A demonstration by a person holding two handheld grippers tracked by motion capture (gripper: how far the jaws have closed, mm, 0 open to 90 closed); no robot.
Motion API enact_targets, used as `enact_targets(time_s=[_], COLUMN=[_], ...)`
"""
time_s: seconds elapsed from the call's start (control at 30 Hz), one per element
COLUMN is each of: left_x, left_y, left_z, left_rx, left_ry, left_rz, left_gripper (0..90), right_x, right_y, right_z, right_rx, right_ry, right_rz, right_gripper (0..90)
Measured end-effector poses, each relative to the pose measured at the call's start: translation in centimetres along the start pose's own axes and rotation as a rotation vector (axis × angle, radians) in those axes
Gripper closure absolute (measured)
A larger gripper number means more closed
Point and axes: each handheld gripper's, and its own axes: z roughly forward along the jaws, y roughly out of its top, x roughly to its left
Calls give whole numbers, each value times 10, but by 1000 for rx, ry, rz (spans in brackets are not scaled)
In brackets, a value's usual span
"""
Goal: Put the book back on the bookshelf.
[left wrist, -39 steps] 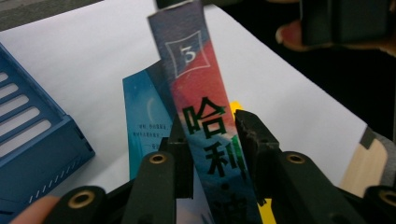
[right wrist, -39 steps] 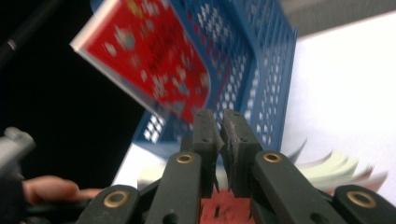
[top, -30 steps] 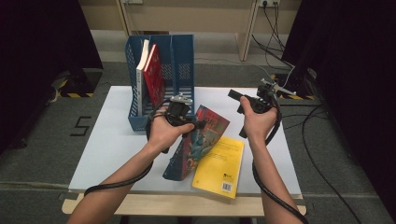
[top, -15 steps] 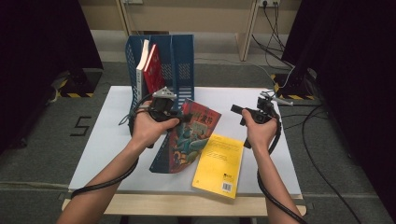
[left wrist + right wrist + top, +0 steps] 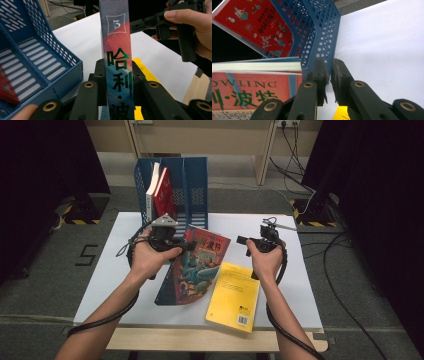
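The left gripper [image 5: 176, 246] is clamped on the spine of the colourful book [image 5: 197, 267], and since a second ago that book has travelled up and leftward in the high view, from lower centre toward the blue file rack [image 5: 196, 195] at upper centre; it now stands tilted on its lower edge at the middle of the frame, its top corner close to the rack's front. In the left gripper view the spine [image 5: 117, 57] sits squarely between the two black jaws, pressed on both sides. That looks to me like a book on its way into a rack slot, with the lifting done and the lining-up not yet. The right gripper [image 5: 243, 241] has sunk a little over the same second; its jaws have just been closing, and in the right gripper view they stand almost together with nothing between them, pointing at the rack's front corner [image 5: 322, 35]. A yellow book [image 5: 235, 296] lies flat at lower centre on the white table [image 5: 300, 285], partly under the tilted book's edge. A red book [image 5: 164, 195] and a white one already lean in the rack's left slot, so the free slot to the right seems the likely target, and its blue divider wall may catch the incoming corner.
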Motion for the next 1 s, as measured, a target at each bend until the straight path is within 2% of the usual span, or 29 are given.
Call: enact_targets(time_s=[0.17, 0.33, 0.53, 0.7, 1.0], left_x=[0, 1, 2, 3, 6], left_y=[0, -2, -3, -2, -3], left_z=[-3, -4, -6, -7, -4], left_rx=[0, 0, -3, -2, 26], left_ry=[-4, -8, -4, 3, -30], left_rz=[3, -2, 1, 1, -13], left_gripper=[737, 733, 734, 732, 710], right_x=[5, 13, 16, 20, 17], right_y=[0, 1, -6, -13, -14], right_z=[6, 14, 26, 33, 36], right_rx=[-10, 8, 72, 120, 131], right_ry=[0, -3, -10, 20, 35], right_rz=[-8, -24, -28, -27, -11], right_gripper=[819, 840, 890, 900, 900])
